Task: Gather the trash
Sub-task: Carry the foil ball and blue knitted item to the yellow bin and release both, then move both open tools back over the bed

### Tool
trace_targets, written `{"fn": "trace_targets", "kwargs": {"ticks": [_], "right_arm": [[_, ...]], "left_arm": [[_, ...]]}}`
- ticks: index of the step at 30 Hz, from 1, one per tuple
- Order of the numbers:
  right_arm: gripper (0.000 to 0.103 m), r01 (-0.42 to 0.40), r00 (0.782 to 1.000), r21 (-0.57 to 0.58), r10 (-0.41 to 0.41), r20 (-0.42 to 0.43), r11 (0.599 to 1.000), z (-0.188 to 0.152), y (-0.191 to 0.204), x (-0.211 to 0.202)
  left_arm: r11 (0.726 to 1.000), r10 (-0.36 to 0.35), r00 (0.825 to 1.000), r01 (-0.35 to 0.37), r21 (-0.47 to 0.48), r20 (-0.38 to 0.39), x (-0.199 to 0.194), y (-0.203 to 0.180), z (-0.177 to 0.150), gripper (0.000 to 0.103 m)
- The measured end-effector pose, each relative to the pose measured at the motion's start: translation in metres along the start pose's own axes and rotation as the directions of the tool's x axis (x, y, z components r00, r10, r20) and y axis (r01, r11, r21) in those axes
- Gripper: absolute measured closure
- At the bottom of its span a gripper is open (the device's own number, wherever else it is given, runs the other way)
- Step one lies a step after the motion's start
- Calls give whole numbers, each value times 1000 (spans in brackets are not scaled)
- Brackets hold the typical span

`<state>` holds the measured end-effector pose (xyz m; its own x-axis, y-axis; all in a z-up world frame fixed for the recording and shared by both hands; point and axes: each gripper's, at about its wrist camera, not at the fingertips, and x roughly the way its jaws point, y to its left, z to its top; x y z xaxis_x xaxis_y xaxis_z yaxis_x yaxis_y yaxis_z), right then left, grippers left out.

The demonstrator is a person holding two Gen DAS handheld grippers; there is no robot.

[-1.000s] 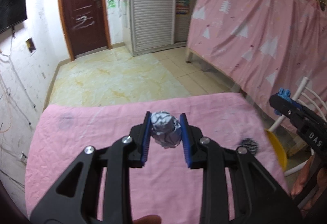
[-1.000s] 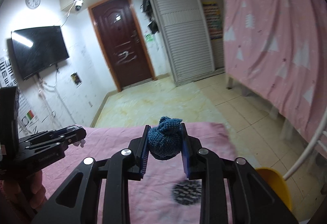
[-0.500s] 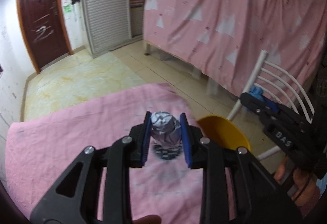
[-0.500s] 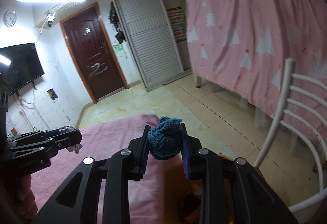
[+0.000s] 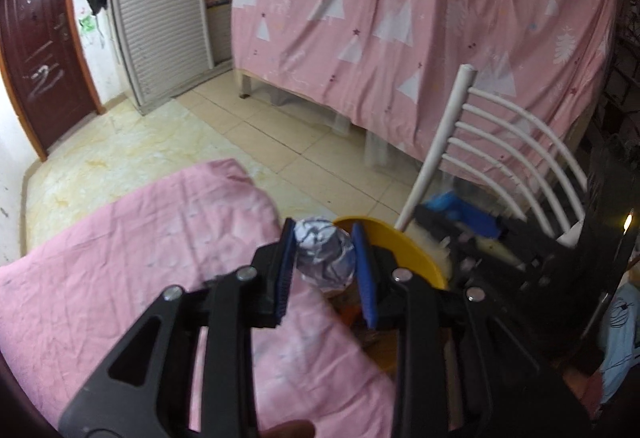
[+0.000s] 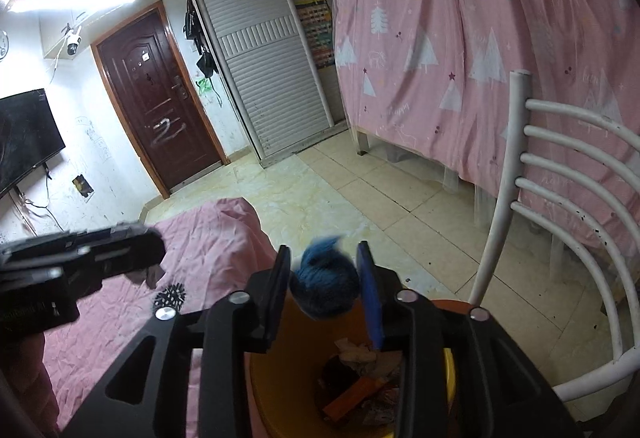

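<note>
My left gripper (image 5: 325,260) is shut on a crumpled white paper ball (image 5: 324,256), held at the pink table's right edge beside the yellow bin (image 5: 404,256). My right gripper (image 6: 325,284) has opened above the yellow bin (image 6: 276,386); a blue knitted ball (image 6: 325,286) sits blurred between the spread fingers, loose from the pads. The bin holds paper scraps and an orange piece. The left gripper also shows in the right wrist view (image 6: 80,262), and the right gripper shows blurred in the left wrist view (image 5: 460,222).
A pink cloth covers the table (image 5: 120,258). A small black patterned item (image 6: 170,294) lies on it near the bin. A white slatted chair (image 6: 560,206) stands right of the bin. A pink curtain (image 5: 400,18) hangs behind, with tiled floor (image 5: 260,126) between.
Both grippers swung right from the table to the bin. The right gripper's fingers spread and the blue knitted ball came loose. The left gripper still grips the paper ball.
</note>
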<state>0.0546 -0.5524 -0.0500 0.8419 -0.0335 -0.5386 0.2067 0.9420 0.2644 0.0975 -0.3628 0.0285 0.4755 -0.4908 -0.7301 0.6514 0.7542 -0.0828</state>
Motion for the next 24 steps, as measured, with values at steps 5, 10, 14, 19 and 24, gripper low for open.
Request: {"fn": "trace_targets", "kwargs": {"ticks": [5,10,14,19,24], "right_arm": [[40,17,1000,5,-17,-7,1000,-3,-7,-1],[40,25,1000,17,-25,-7,1000,-7,-11,-5],[40,15,1000,14,-15,-6,1000,-7,-4,-7],[39,5,1000,-10,-5,5,1000,-2,14,-7],[34,-15,1000,-37,15,6,999,2,35,-5]], "left_arm": [[999,-39,999,39,5,20,0,-13,14,57],[999,-44,998,43,9,36,-6,-15,15,51],[999,-35,998,35,2,45,-12,-8,13,51],[1000,-19,998,20,-18,67,-23,7,13,50],[999,16,995,-11,-46,103,-42,29,8,47]]}}
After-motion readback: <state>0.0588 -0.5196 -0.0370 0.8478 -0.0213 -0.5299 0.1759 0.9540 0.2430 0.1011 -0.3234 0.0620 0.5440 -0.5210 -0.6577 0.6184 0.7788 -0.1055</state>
